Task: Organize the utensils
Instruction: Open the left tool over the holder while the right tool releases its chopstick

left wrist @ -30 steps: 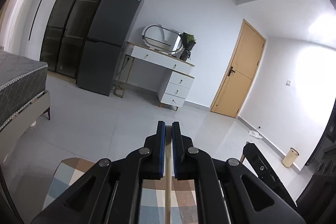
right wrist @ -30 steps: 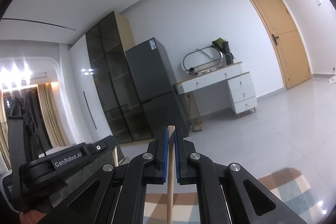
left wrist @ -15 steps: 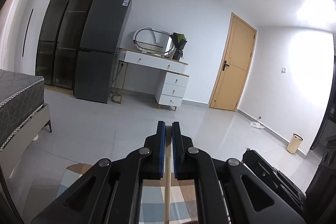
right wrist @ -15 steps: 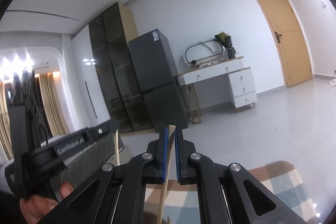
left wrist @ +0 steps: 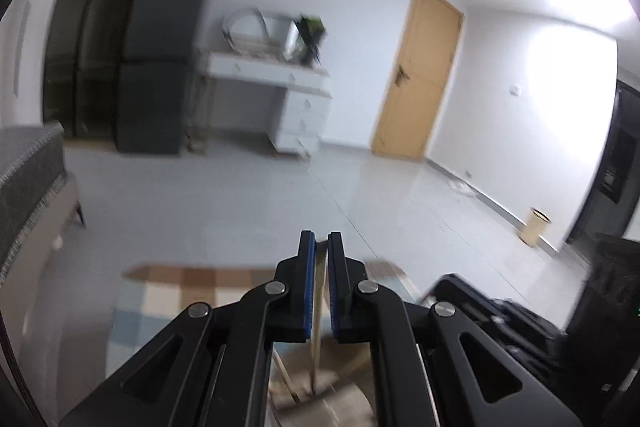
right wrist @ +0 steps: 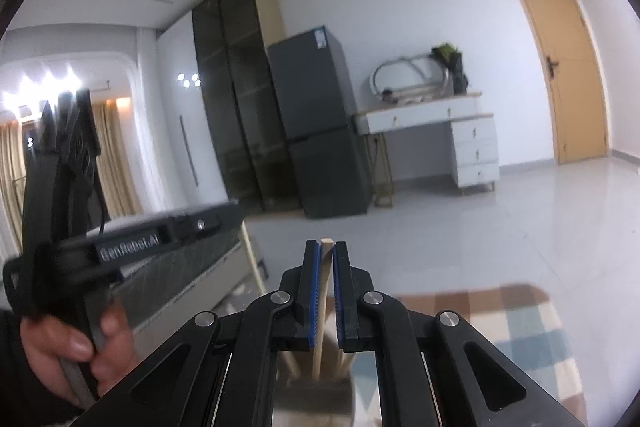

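While the room behind spreads wide, with a pale tiled floor (left wrist: pixel 248 195), a dark tall fridge (right wrist: pixel 320 123), a white dressing table (right wrist: pixel 440 119) and a wooden door (right wrist: pixel 560 67), the task's things sit close to the cameras. A checked rug (right wrist: pixel 516 323) lies on the floor below both grippers.

In the left wrist view, the left gripper (left wrist: pixel 322 247) has its blue pads drawn together on a thin wooden chopstick (left wrist: pixel 318 307), which stands between the pads and runs down out of the grip towards the lower edge; the picture is blurred, so its lower end is unclear. A second light stick (left wrist: pixel 286 375) leans beside it lower down.

In the right wrist view, the right gripper (right wrist: pixel 326 251) has another wooden chopstick (right wrist: pixel 322 307) between its pads, the squared top poking just above the fingertips. The jaws are opening: a slim gap shows beside the stick, which leans to one side and reaches down into a round holder (right wrist: pixel 316 399) below, where other sticks stand. At the left edge, a hand (right wrist: pixel 68 343) grips the handle of the other gripper.
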`<state>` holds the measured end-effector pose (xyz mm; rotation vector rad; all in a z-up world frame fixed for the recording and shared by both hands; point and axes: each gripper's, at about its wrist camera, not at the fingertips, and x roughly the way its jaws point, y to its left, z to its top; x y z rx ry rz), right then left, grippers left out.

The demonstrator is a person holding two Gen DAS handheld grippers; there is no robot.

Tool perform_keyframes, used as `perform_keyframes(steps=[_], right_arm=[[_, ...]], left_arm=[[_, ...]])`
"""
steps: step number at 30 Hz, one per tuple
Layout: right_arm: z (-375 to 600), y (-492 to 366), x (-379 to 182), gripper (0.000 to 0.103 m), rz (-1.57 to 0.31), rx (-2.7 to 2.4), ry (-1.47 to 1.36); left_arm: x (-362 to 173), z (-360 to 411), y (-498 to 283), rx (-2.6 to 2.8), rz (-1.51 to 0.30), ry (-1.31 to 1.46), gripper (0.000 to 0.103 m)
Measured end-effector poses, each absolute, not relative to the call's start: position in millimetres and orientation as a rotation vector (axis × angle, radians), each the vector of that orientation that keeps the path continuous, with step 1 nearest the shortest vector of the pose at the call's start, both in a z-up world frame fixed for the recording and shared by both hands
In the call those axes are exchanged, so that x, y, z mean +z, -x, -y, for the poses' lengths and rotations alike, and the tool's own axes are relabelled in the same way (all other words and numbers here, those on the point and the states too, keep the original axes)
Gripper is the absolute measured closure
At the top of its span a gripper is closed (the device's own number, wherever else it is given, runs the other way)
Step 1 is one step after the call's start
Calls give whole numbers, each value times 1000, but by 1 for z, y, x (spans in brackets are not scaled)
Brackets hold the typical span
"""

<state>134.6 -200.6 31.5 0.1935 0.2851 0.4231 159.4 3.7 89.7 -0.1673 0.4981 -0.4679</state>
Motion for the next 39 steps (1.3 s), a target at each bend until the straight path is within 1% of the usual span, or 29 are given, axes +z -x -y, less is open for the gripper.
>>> perform_keyframes(steps=[2,3,5,7,8,9,13,14,16,17,18,19,20,21,25,26,27,28,30,32,35,36,39], right_arm=[[204,-129,24,94,-341,418,-202],[207,-126,20,94,-363,427,-214],[213,-114,17,93,-392,419,-231],[219,-99,18,88,-395,413,-243],[223,-89,19,81,-392,402,-246],[227,-78,21,71,-387,395,-247],[235,-47,33,60,-375,389,-248],[238,-38,39,53,-370,395,-252],[243,-24,50,52,-350,417,-268],[246,-15,57,48,-331,422,-277],[250,-5,63,42,-306,417,-291],[251,2,66,38,-287,417,-303],[254,11,72,31,-269,421,-318],[256,16,75,28,-265,420,-323],[260,38,86,24,-261,415,-337],[261,45,88,20,-250,417,-339],[261,52,89,15,-243,412,-337],[261,56,90,13,-240,408,-335],[261,64,89,9,-238,407,-331],[261,73,85,6,-241,400,-325],[259,85,77,3,-255,396,-306],[258,87,76,0,-258,395,-301],[253,95,69,0,-260,393,-284]], left_arm=[[89,1,-155,-482,-571,146,98],[89,3,-151,-461,-587,136,95],[93,-1,-141,-422,-598,161,83],[98,-7,-131,-394,-602,201,53],[102,-10,-124,-374,-594,219,47],[108,-11,-115,-352,-579,229,42],[125,-5,-88,-299,-554,206,40],[130,-2,-81,-288,-555,198,38],[138,3,-68,-251,-562,180,29],[141,4,-62,-222,-564,158,29],[143,4,-55,-211,-560,146,29],[147,5,-47,-215,-552,148,28],[151,5,-38,-215,-546,162,27],[154,5,-32,-208,-552,171,23],[162,6,-6,-198,-537,160,20],[163,7,0,-196,-524,154,20],[161,5,10,-198,-512,151,17],[160,6,16,-198,-500,147,13],[156,4,27,-188,-477,144,9],[149,0,34,-170,-464,141,8],[137,-1,40,-166,-463,128,8],[134,-2,39,-160,-460,122,7],[122,-4,40,-161,-464,143,7]])
